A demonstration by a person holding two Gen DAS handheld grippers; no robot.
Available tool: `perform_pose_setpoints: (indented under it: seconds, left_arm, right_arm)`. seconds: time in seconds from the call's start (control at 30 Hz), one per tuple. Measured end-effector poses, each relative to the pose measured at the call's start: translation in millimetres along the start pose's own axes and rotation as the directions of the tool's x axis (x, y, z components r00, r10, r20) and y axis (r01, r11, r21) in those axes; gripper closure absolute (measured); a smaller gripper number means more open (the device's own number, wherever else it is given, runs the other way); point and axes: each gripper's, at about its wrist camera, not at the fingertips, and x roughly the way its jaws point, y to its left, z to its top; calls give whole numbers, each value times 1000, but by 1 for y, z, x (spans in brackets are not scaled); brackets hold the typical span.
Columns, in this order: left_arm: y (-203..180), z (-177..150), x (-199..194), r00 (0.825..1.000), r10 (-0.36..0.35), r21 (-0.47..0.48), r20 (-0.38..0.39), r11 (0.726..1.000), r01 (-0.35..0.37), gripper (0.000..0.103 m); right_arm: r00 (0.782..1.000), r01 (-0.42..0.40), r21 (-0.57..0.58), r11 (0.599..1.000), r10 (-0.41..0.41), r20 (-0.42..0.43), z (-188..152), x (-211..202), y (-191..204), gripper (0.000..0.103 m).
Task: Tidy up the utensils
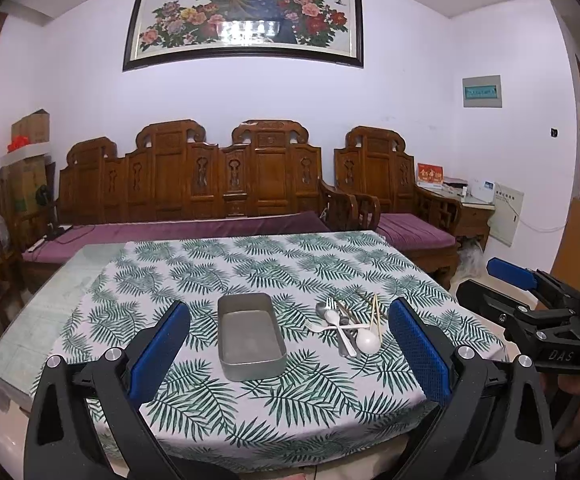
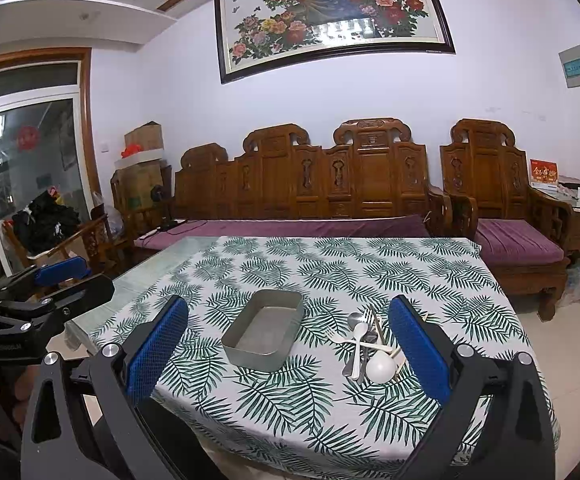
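An empty grey metal tray (image 1: 250, 340) (image 2: 264, 330) sits on the leaf-print tablecloth (image 1: 210, 272) (image 2: 369, 264). To its right lies a pile of utensils (image 1: 347, 326) (image 2: 367, 346): metal spoons and forks, white plastic cutlery, a white round spoon (image 1: 366, 341) (image 2: 381, 367), wooden chopsticks (image 1: 375, 312). My left gripper (image 1: 290, 336) is open and empty, held above the near table edge. My right gripper (image 2: 288, 336) is open and empty, also near the front edge. The right gripper shows at the right of the left wrist view (image 1: 529, 300).
A carved wooden sofa (image 1: 194, 184) (image 2: 309, 184) with purple cushions stands behind the table, with a matching armchair (image 1: 393, 192) (image 2: 501, 200) to its right. The table's left part is bare glass (image 1: 30, 332). Cardboard boxes (image 2: 142, 160) stand at the left wall.
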Motion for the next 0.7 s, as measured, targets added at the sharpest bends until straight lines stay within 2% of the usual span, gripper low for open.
perform_pose_setpoints:
  seconds: [0.7]
  left_arm:
    - [-3,-5,-5,1000,6,8,17,1000,-6,7]
  right_arm:
    - [1000,-2,-1,1000,2,6,1,0,6,2]
